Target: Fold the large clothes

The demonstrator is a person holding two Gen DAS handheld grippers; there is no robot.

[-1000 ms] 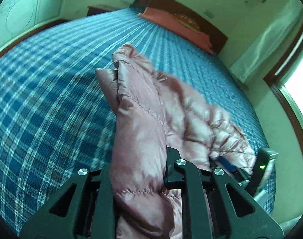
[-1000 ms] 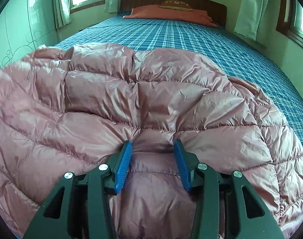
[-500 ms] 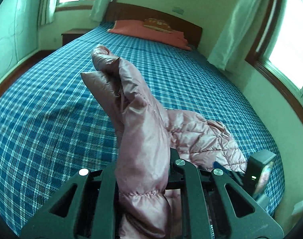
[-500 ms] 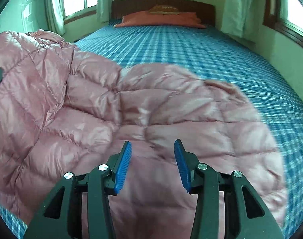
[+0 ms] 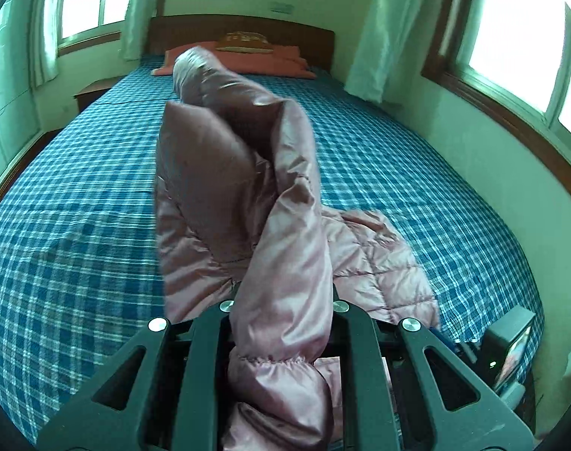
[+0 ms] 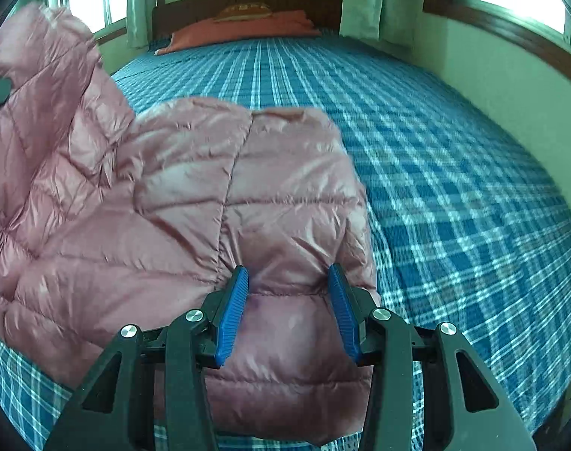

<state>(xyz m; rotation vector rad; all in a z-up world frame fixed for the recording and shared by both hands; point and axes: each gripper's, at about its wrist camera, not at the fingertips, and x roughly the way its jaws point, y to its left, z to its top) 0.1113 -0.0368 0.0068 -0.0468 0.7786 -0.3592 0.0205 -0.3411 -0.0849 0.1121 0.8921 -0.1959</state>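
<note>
A pink quilted down jacket (image 6: 195, 203) lies on the blue plaid bed (image 6: 435, 173). My left gripper (image 5: 281, 300) is shut on a jacket sleeve near its elastic cuff (image 5: 274, 360) and holds the jacket (image 5: 240, 158) lifted, standing up in front of the camera. My right gripper (image 6: 289, 300) is open, its blue pads (image 6: 233, 308) on either side of a fold of the jacket's body near the bed's front edge. The raised part of the jacket rises at the left of the right wrist view.
Red pillows (image 5: 248, 56) and a dark wooden headboard (image 5: 240, 26) are at the far end. Windows with curtains (image 5: 375, 30) line both walls. A nightstand (image 5: 94, 90) stands at the far left. The right gripper's body (image 5: 507, 345) shows at the lower right of the left wrist view.
My left gripper has raised the sleeve higher and tilted up towards the headboard. The jacket has slid left and its right part has settled flat under the open right gripper.
</note>
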